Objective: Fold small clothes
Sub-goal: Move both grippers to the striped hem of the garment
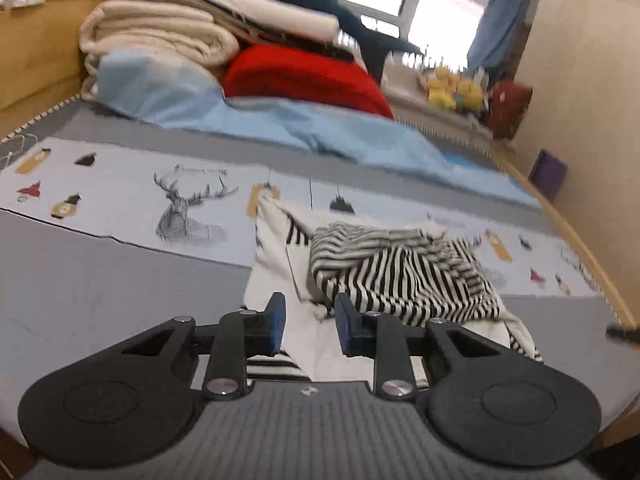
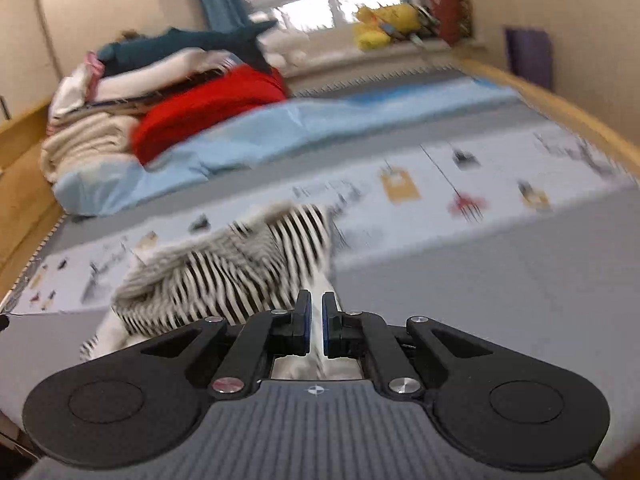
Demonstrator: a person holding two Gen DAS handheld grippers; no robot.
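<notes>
A small black-and-white striped garment with white panels lies bunched on the grey bed mat. My left gripper hangs just over its near white part. Its blue pads stand apart, and I see only the white cloth lying beneath through the gap. In the right wrist view the same garment is pulled up into a blurred ridge. My right gripper is shut on a thin strip of its white fabric, which runs up between the pads.
A pale printed cloth band with a deer drawing crosses the mat. Behind it lie a light blue sheet, a red cushion and stacked cream blankets. A wooden bed frame borders the right side.
</notes>
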